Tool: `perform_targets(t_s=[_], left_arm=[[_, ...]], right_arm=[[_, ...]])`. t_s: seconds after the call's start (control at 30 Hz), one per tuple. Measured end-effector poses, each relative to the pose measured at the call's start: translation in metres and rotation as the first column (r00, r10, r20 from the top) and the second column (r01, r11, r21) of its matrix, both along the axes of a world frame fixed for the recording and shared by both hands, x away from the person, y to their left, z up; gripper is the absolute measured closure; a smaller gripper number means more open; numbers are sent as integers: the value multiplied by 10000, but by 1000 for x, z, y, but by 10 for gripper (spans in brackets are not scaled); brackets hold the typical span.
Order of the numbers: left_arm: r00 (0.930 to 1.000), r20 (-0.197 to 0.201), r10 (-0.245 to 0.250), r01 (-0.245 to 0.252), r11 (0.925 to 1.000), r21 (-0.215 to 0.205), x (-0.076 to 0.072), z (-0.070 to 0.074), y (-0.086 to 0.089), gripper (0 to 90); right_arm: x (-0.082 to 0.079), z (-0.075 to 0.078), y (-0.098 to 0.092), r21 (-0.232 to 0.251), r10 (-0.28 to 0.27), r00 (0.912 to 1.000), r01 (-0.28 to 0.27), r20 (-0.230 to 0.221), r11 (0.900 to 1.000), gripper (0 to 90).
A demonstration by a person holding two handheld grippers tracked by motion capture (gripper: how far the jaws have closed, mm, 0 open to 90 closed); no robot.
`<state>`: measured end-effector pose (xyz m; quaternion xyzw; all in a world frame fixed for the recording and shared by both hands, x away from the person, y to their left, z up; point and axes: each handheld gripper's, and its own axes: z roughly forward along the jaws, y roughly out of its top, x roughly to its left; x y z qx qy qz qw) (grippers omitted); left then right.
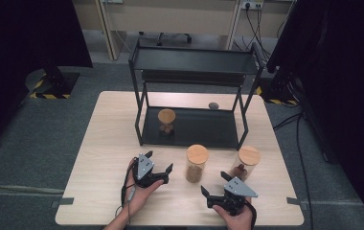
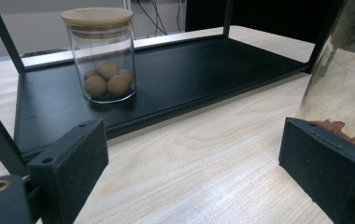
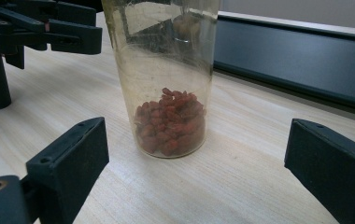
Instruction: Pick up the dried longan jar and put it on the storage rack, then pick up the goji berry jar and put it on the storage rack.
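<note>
Table (image 1: 108,143): light wood. A black two-shelf rack (image 1: 194,67) stands at its 12 o'clock side.

Rack's lower shelf (image 2: 203,70): one glass jar with a wooden lid (image 1: 166,120) stands at the 9 o'clock end, round brown balls (image 2: 106,78) inside.

Two more lidded jars stand on the table in front of the rack. The middle jar (image 1: 197,164) holds red dried bits (image 3: 171,122) at its bottom; the right jar (image 1: 247,162) stands at its 3 o'clock, apart from it.

Your left gripper (image 1: 160,168) rests at 9 o'clock of the middle jar, near it, jaws spread wide with nothing between them. In the left gripper view the jar's glass wall sits just behind the right-hand jaw.

Your right gripper (image 1: 214,186) sits at 5 o'clock of the middle jar, jaws likewise wide apart and empty. In the right gripper view that jar stands ahead, centred between the jaws, untouched.
</note>
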<state>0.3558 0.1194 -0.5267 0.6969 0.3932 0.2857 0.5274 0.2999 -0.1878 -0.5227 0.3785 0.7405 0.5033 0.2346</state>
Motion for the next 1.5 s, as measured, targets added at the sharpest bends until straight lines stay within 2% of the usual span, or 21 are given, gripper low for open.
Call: perform_targets(t_s=[0.23,0.53,0.97,1.17,1.5], left_arm=[[10000,-23,-7,7,10000,6,0,0,0,78],[10000,14,-50,50,10000,64,-1,0,-1,78],[10000,-73,3,-4,9999,-107,0,0,1,78],[10000,-62,-35,35,10000,-21,0,0,0,79],[10000,3,-68,68,10000,68,0,0,-1,81]], right_arm=[[0,0,0,-28,-25,10000,25,0,10000,66],[-1,2,-2,314,-222,9997,220,58,9993,63],[2,27,13,574,-135,9975,95,687,9983,66],[6,38,19,797,-41,9956,-33,936,9968,79],[19,57,32,890,244,9915,-359,1274,9954,112]])
